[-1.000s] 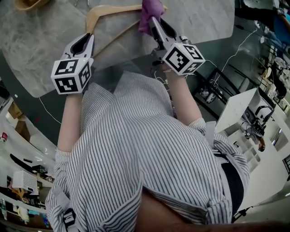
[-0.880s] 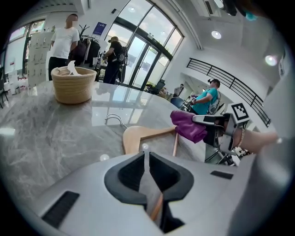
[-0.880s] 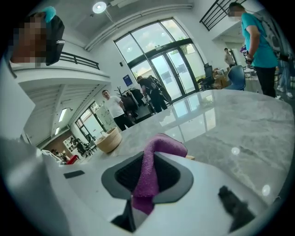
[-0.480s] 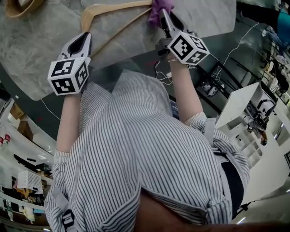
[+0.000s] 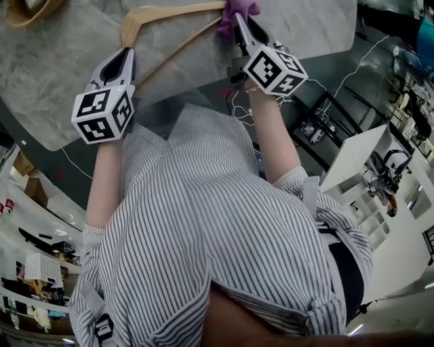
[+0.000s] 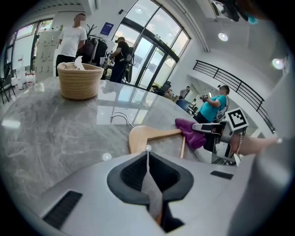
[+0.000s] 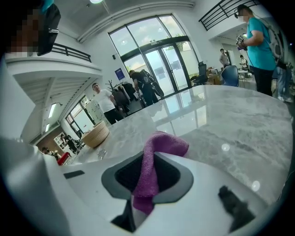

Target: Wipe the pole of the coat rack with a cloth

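A wooden coat hanger (image 5: 156, 27) lies flat on the grey marble table (image 5: 54, 88), its metal hook (image 6: 120, 117) pointing to the far side. My right gripper (image 5: 239, 24) is shut on a purple cloth (image 5: 237, 8), which rests at the hanger's right end. From the right gripper view, the cloth (image 7: 159, 147) bunches out between the pinched jaws of that gripper (image 7: 152, 154). My left gripper (image 5: 125, 59) hovers near the table's front edge, just short of the hanger's bend (image 6: 147, 134). Its jaws (image 6: 147, 151) are shut with nothing in them. The left gripper view also catches the cloth (image 6: 191, 133).
A woven basket (image 6: 80, 80) stands on the table's far left part. The table's front edge runs just under both grippers. Several people stand beyond the table by the glass doors (image 7: 156, 64). White desks and cables (image 5: 366, 156) lie on the floor to my right.
My right gripper carried the cloth farther from me, toward the hanger's right end, then settled there. The left gripper has hardly moved.
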The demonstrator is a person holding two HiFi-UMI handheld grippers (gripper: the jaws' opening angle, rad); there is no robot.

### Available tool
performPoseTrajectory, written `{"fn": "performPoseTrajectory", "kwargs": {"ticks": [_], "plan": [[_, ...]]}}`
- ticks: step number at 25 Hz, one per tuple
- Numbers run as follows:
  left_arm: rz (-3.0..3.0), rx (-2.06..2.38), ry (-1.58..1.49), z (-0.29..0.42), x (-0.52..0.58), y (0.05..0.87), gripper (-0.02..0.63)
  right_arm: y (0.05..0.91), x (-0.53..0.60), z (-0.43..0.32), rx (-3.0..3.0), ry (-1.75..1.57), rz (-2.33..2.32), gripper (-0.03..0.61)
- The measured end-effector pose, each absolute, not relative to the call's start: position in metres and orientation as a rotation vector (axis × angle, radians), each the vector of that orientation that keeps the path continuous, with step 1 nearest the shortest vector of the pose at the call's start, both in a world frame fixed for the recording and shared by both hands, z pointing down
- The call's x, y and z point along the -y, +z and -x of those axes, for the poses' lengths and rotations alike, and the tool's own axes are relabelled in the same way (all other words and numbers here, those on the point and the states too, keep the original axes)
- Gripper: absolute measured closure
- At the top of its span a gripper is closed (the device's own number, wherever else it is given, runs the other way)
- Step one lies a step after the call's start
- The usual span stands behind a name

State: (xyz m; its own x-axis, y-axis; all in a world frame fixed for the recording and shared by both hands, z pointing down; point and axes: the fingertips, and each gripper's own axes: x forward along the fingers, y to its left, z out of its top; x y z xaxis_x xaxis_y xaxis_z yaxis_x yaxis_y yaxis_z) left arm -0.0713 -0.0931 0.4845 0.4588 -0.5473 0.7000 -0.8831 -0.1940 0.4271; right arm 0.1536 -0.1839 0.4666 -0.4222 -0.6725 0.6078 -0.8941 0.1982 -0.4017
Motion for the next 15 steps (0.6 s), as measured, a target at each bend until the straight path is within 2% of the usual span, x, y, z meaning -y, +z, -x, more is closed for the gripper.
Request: {"fn": "performPoseTrajectory", "kwargs": {"ticks": [15], "plan": [[-1.841,1.195,0.487,0.0695,0.0935,0.4940,0.592,0.4696,0.1880,-0.1490,2.176,1.037,-1.469,0.511]]}}
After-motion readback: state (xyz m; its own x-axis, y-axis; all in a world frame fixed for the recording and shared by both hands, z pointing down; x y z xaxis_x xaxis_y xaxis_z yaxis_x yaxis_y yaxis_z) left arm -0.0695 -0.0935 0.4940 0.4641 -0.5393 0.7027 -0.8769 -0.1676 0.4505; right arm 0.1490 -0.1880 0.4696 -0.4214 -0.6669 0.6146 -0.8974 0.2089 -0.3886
